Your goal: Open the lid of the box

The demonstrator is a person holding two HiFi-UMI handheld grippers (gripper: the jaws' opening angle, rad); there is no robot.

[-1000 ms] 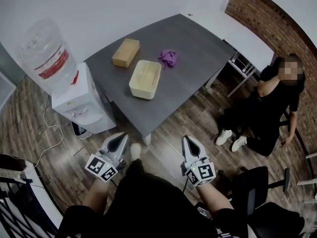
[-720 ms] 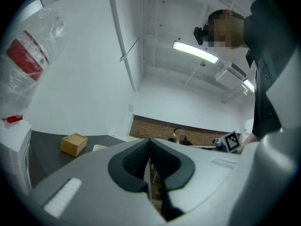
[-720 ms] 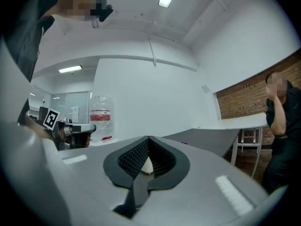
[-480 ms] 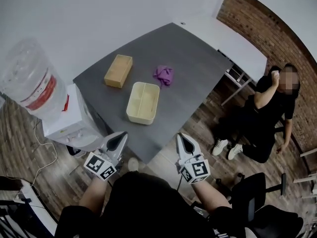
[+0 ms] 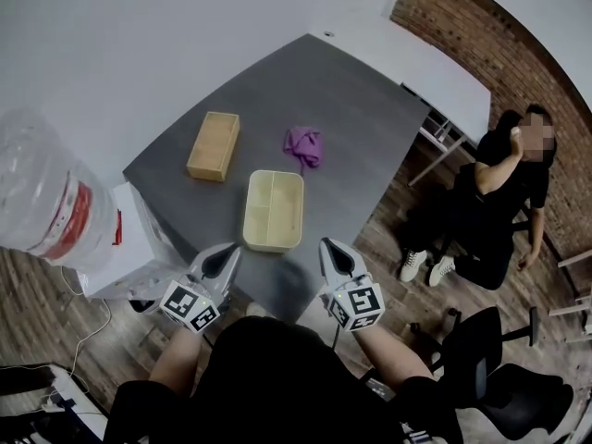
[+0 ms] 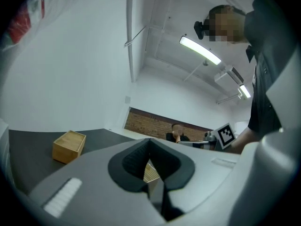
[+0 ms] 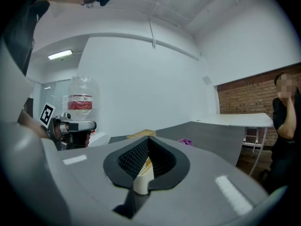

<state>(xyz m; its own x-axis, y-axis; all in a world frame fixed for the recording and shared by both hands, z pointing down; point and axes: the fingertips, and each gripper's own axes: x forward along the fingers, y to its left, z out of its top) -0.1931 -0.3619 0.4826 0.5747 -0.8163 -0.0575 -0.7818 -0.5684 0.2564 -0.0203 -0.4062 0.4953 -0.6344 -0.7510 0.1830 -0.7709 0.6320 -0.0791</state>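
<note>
The head view shows the open cream rectangular box (image 5: pixel 273 209) and tan wooden lid (image 5: pixel 213 145) apart on the grey table (image 5: pixel 370 100); the gripper views catch only slivers. The left gripper (image 5: pixel 228 252) and right gripper (image 5: pixel 331 247) hover nearby, jaws closed, empty.

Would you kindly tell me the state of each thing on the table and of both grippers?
Cream box: open, inside showing.
Wooden box: lies flat, apart from the open one.
Purple cloth: crumpled.
Left gripper: shut, empty.
Right gripper: shut, empty.
</note>
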